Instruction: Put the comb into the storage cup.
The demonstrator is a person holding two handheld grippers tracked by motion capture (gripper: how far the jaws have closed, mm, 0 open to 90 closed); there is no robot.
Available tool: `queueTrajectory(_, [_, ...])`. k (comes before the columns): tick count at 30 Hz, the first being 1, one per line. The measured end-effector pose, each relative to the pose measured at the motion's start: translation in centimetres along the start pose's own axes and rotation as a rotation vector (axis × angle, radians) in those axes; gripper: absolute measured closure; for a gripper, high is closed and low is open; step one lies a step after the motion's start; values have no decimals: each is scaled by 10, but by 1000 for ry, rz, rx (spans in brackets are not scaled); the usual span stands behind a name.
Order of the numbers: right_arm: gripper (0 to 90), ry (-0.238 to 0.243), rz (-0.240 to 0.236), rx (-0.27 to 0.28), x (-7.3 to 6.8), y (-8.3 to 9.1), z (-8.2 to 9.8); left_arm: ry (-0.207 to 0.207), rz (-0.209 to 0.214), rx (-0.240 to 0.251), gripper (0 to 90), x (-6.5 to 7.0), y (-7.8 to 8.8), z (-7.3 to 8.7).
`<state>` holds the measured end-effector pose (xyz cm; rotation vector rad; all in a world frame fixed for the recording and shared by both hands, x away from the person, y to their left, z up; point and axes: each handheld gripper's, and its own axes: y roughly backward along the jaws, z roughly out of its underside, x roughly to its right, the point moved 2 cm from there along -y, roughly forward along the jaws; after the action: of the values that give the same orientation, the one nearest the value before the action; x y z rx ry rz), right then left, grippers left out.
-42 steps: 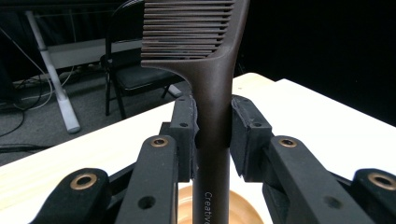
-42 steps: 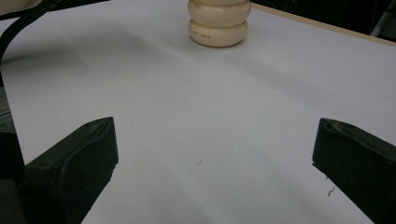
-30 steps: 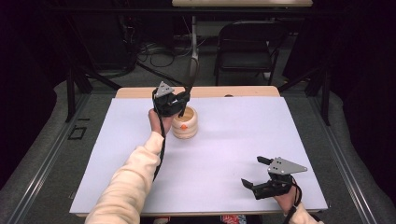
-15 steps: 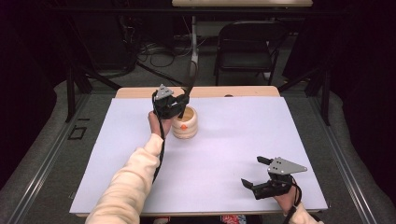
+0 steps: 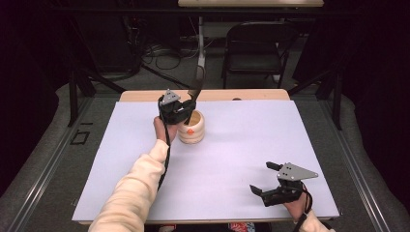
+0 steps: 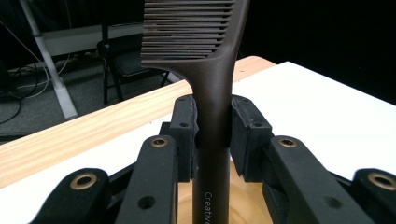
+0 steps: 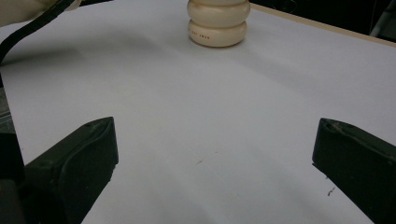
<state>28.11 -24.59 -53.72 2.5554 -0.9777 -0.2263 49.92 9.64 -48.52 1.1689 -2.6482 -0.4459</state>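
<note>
White table (image 5: 232, 159) in a dark room | left gripper (image 5: 180, 110) pinches dark comb (image 6: 205, 70) upright over cream pot (image 5: 192, 128), upper middle | right gripper (image 5: 270, 182) spread, lower right | step: comb into pot | next: lower it straight, let go

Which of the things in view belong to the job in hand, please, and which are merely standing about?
In the job: comb, clamped upright in the left gripper; cream holder beneath it.
Standing about: right gripper, jaws open over the white table; chair behind.

left hand-held gripper (image 5: 186, 107) clamped shut, arm outstretched; right hand-held gripper (image 5: 265, 178) gapes wide, low.
</note>
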Motion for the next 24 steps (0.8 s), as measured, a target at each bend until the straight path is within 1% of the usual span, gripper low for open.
queueTrajectory(2, [0,-1,1,0,0,0,0,-12,1,-8,725,1,-1,0])
queueTrajectory(5, [0,-1,0,1,0,0,0,-18,1,-20,725,1,0,1])
queueTrajectory(9, [0,0,1,0,0,0,0,-21,6,-22,725,1,1,1])
queueTrajectory(13, [0,-1,1,0,0,0,0,-30,9,-35,725,2,0,4])
queueTrajectory(17, [0,0,1,0,0,0,0,-27,14,-45,725,1,0,6])
queueTrajectory(24, [0,0,2,1,0,0,0,-42,22,-65,725,2,-1,8])
